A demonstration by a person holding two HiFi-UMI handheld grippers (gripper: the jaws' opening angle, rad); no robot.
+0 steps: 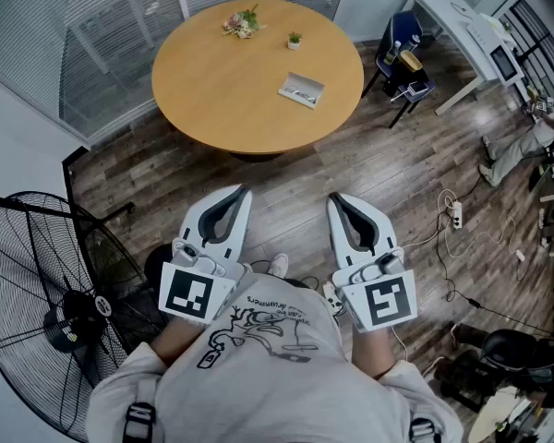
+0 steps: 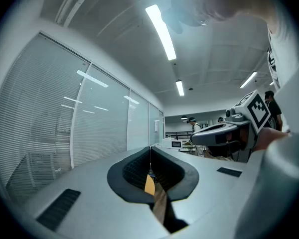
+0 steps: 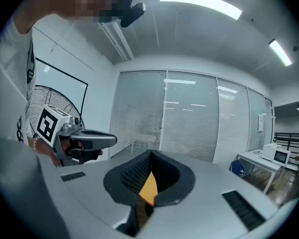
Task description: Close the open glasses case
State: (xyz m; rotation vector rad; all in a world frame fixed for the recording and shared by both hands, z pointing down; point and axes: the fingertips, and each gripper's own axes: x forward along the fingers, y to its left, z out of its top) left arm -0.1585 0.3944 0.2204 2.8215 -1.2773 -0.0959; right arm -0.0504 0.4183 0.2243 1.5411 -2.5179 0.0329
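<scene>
Pale grey shells on left gripper [image 1: 244, 192] and right gripper [image 1: 336, 197], black ribbed jaw pads, black-and-white marker cubes [image 1: 197, 295]; grey T-shirt [image 1: 258, 363] with black line drawing.

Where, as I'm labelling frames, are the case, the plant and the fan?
case [image 1: 302, 89]: head view, its middle.
plant [image 1: 295, 39]: head view, its leaves.
fan [image 1: 69, 309]: head view, its hub.

The head view is taken from above the person, steeply down on the floor [image 1: 286, 178], with the round counter [image 1: 258, 90] well ahead. Each gripper view is taken close along its own tongs, outward across the room. The left tongs [image 3: 113, 140] are caught in the right gripper view, the right tongs [image 2: 195, 139] in the left gripper view. A sliver of counter is shared by all three views.
</scene>
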